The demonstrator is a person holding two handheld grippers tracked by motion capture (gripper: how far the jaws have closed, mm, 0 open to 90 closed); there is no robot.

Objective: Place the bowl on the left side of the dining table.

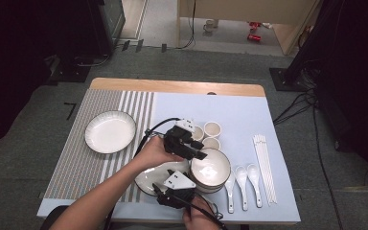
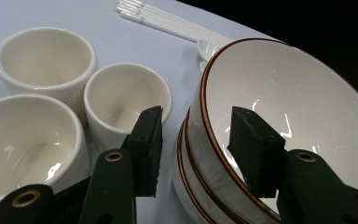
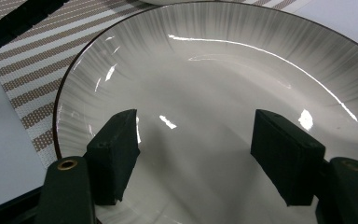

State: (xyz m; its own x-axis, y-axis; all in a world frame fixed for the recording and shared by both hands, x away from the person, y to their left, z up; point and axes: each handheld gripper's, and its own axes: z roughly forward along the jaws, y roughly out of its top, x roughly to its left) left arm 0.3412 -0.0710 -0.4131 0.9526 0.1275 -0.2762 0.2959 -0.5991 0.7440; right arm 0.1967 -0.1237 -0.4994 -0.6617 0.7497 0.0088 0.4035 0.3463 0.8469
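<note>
Looks like the top bowl (image 2: 284,107) of the stack near the table's front edge is being grabbed: the left gripper (image 2: 196,149) is straddling its rim, not yet clamped, right gripper (image 3: 196,154) held open over the plate (image 3: 223,70), so a squeeze, then a lift is needed.

Lab: cables (image 1: 297,103), stands, staged tableware

My claw (image 3: 196,158) hangs open just over the ribbed plate (image 3: 223,65), its two black jaws spread above the glossy middle. The striped mat (image 3: 37,74) lies under the plate's left rim.
</note>
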